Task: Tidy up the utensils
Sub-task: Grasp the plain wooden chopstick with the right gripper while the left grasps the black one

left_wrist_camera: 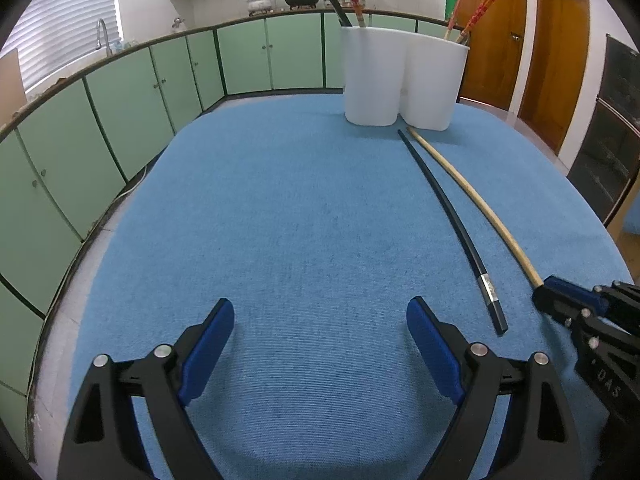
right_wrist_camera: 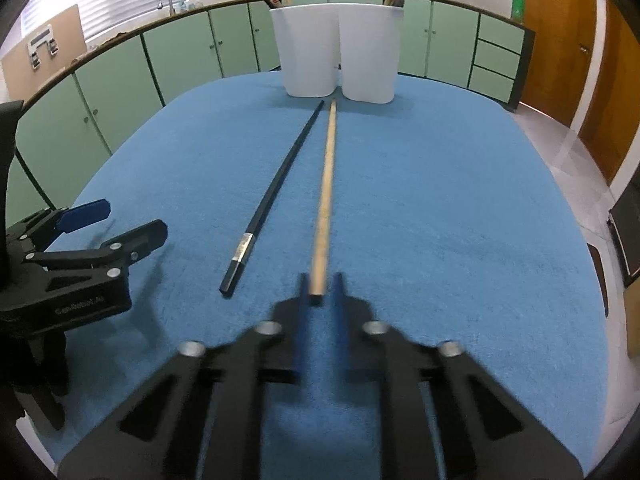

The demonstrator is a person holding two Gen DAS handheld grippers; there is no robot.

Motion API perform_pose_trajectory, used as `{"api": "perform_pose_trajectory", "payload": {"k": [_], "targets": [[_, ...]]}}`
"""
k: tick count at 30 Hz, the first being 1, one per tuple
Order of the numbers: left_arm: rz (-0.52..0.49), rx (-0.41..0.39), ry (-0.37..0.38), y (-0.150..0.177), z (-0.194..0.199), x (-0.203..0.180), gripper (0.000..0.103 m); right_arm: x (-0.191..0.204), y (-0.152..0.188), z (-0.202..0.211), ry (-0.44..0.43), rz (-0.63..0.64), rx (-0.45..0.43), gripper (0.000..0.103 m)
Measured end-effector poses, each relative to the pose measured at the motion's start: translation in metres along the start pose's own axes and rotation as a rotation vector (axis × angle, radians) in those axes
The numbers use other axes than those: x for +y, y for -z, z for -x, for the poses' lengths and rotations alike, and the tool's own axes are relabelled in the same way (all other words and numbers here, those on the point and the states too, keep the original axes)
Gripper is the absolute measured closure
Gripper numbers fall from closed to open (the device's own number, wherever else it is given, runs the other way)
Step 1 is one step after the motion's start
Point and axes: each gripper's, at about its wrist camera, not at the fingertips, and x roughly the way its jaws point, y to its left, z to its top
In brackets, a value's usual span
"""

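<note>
The right gripper point(right_wrist_camera: 320, 286) is clamped on the near end of a wooden chopstick point(right_wrist_camera: 326, 184), which lies on the blue surface point(right_wrist_camera: 440, 220) and points toward the white holder point(right_wrist_camera: 336, 52). Just left of it lies a black chopstick point(right_wrist_camera: 280, 188), its far tip also near the holder's base. The holder has two compartments with several chopsticks standing in each. The left gripper point(left_wrist_camera: 320, 344) hovers wide open above bare surface, well short of the holder, with nothing between its pads point(left_wrist_camera: 208, 352).
</note>
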Motion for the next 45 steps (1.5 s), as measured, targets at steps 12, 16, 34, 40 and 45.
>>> {"api": "perform_pose_trajectory", "payload": {"k": [12, 16, 34, 40, 45], "targets": [[0.0, -0.011, 0.113, 0.0, 0.012, -0.034, 0.017, -0.034, 0.009, 0.017, 0.039, -0.082, -0.035, 0.097], [-0.02, 0.001, 0.129, 0.003, 0.011, -0.05, 0.018, -0.047, 0.011, 0.024, 0.044, -0.107, -0.044, 0.097], [-0.039, 0.032, 0.095, 0.009, 0.008, -0.075, 0.053, -0.059, 0.015, 0.014, 0.013, -0.146, -0.022, 0.097], [-0.05, 0.022, 0.098, 0.009, 0.009, -0.085, 0.081, -0.058, 0.016, 0.013, 0.017, -0.139, -0.017, 0.097], [-0.022, 0.021, 0.105, 0.008, 0.007, -0.083, 0.096, -0.06, 0.017, 0.013, 0.008, -0.144, -0.018, 0.097]]}}
